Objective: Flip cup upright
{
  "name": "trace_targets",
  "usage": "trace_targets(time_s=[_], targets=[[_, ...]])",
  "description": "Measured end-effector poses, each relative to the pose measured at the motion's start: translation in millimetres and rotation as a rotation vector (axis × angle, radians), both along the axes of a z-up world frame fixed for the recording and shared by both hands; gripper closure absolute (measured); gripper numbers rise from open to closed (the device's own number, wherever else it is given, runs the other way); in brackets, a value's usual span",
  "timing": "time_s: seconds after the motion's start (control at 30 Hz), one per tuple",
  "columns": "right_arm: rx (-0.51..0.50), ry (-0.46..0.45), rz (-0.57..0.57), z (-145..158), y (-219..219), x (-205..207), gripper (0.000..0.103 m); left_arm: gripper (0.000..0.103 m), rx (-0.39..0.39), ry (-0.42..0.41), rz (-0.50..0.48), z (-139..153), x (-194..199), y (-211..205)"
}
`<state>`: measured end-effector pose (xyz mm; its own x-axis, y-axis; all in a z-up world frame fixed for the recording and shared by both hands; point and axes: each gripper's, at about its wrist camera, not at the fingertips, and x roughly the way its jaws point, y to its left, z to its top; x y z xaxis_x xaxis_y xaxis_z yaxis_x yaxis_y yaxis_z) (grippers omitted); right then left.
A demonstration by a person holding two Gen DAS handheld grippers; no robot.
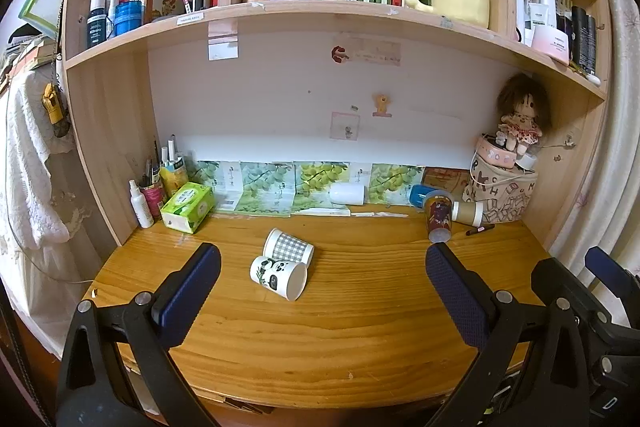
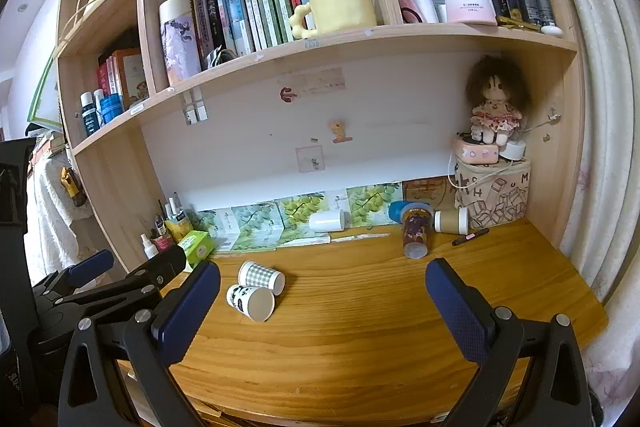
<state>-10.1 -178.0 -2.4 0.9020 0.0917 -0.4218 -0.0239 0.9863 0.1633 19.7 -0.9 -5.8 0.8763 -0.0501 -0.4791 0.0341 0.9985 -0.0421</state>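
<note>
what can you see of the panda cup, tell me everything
The panda cup is a white paper cup printed with black-and-white pandas and green sprigs, plus a small dark label. It lies on its side on the wooden desk, its open mouth towards the cameras and to the right, showing a plain white inside. The checked cup, also tipped over, lies just behind it and seems to touch it. Neither gripper touches it.

The left gripper (image 1: 323, 259) is held low at the near side, its two blue-padded fingers (image 1: 188, 291) spread wide apart and holding nothing. The right gripper (image 2: 322, 277) stands just to its right at about the same height, its fingers (image 2: 456, 311) also wide apart and holding nothing.
</note>
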Motion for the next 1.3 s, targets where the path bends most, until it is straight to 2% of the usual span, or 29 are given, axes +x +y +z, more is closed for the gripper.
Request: trace_targets(time_s=[0.43,0.87,1.03,1.3], targets=[[-0.001,0.035,-0.009,-7,23,13,0.0,0.001,-0.002,0.04,-0.017,-8,19,30],[-0.018,0.058,-0.095,-14,54,27,0.0,0.001,-0.02,0.083,-0.13,-19,51,51],[-0.02,0.088,-0.13,-18,56,32,0.0,0.001,-0.028,0.138,-0.162,-26,64,50],[0.006,0.205,-0.13,-33,52,56,0.0,0.001,-0.024,0.264,-0.171,-45,86,47]])
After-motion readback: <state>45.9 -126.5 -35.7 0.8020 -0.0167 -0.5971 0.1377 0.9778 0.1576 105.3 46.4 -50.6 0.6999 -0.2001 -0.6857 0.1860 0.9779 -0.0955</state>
